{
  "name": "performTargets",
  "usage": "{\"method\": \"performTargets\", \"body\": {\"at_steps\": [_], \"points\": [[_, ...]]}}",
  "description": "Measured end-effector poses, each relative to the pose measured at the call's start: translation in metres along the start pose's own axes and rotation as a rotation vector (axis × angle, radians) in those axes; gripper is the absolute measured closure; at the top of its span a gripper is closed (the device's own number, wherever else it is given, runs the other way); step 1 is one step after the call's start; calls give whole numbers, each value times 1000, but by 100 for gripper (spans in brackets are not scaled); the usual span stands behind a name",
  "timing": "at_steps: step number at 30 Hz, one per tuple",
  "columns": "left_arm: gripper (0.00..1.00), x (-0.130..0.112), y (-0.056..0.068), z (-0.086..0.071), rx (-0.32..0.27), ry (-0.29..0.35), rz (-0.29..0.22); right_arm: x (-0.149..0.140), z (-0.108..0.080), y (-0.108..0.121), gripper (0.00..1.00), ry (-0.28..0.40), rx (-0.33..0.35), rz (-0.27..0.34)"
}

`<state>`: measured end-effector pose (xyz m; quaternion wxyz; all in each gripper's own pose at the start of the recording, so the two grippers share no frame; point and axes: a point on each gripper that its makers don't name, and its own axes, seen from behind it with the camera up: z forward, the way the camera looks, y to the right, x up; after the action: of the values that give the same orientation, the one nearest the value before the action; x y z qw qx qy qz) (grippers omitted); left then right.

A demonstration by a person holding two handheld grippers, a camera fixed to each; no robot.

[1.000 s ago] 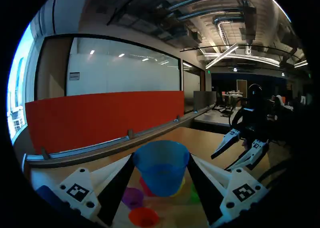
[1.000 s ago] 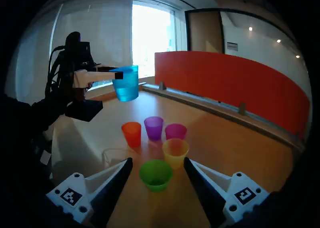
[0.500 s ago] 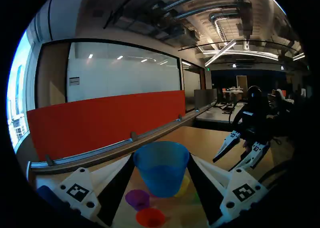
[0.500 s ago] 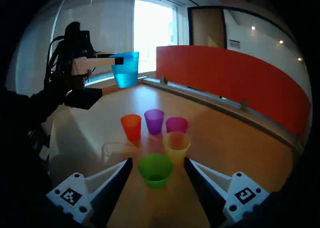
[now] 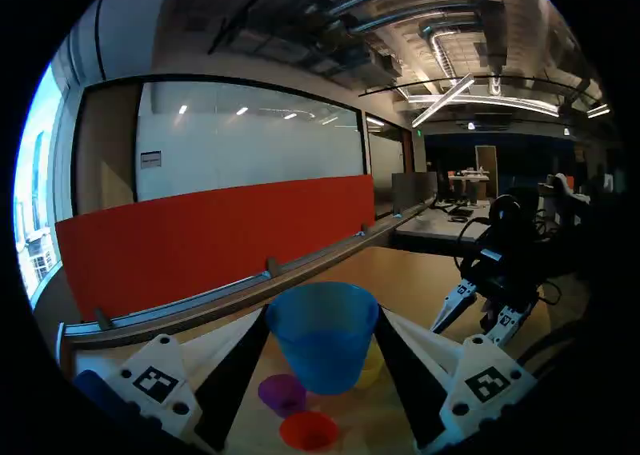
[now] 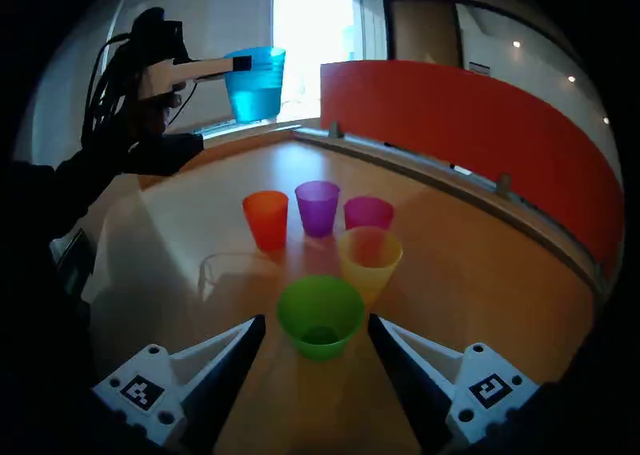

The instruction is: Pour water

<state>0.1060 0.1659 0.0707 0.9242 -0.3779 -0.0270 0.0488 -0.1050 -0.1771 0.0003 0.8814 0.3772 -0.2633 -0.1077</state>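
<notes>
Left tongs (image 5: 322, 317) clamped on blue cup (image 5: 322, 339), upright and apparently part-full. In the right gripper view it hangs high, well beyond the orange cup (image 6: 265, 219) on the table (image 6: 480, 279). Right tongs (image 6: 314, 321) are spread and empty, with the green cup (image 6: 320, 315) at their tips, possibly between them.

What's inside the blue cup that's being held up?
Liquid, likely water, shows through the wall of the blue cup, filling its lower part. The cup's inside bottom is hidden.

Open office, orange desk divider (image 5: 216, 231), ceiling ducts (image 5: 416, 15)
</notes>
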Motion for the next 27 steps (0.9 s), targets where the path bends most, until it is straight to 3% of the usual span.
{"method": "performTargets", "body": {"at_steps": [22, 27], "points": [[11, -6, -6, -3, 9, -14, -4, -15, 44, 7, 1, -24, 5, -16], [11, -6, -5, -5, 8, -16, -3, -15, 48, 4, 8, -23, 14, -22]]}}
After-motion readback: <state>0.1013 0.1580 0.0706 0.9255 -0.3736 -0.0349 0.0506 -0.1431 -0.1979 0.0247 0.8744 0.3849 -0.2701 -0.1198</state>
